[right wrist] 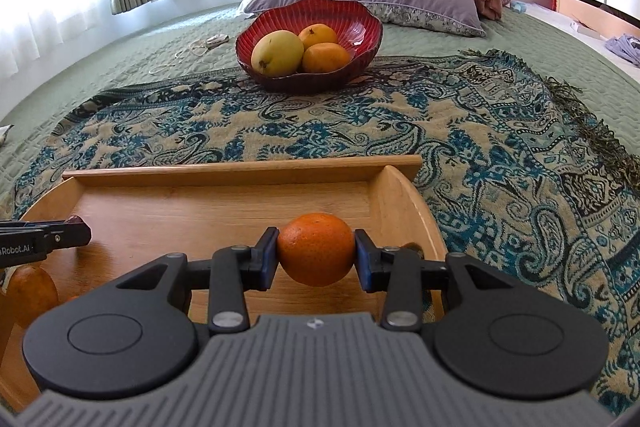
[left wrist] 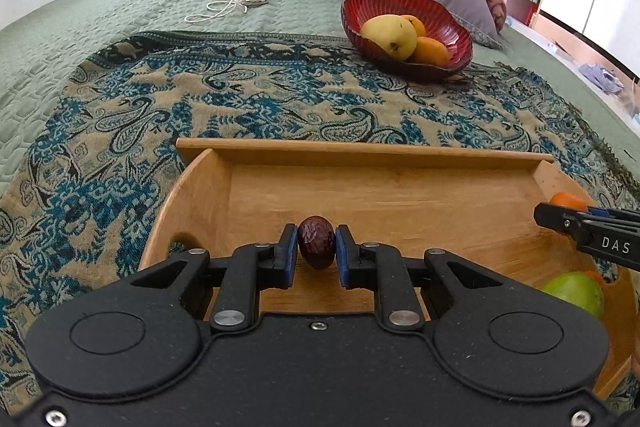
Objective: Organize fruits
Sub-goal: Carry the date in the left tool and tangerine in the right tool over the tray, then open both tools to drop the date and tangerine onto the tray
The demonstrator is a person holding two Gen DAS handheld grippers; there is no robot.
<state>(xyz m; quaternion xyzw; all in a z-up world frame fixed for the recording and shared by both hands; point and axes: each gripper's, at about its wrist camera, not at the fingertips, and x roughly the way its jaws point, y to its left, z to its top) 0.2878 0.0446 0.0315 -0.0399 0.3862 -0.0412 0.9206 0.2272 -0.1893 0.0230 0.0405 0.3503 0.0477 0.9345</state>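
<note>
left gripper (left wrist: 316, 250): closed on a dark wrinkled date (left wrist: 316, 241), over the wooden tray (left wrist: 360, 151)
right gripper (right wrist: 316, 254): clamped on an orange (right wrist: 316, 247), above the tray's right end
red bowl (right wrist: 360, 15): beyond the tray on the patterned cloth (right wrist: 500, 147), holding a yellow mango (right wrist: 277, 53) and two oranges
tray corner: a green fruit (left wrist: 576, 293), perhaps a mango

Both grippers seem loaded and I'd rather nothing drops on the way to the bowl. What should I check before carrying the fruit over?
1. Left gripper shut on the date: ok.
2. Right gripper shut on the orange: ok.
3. Both fruits lifted clear of the wooden tray: cannot tell.
4. Room left in the red bowl: ok.
5. Path across the patterned cloth clear: ok.
</note>
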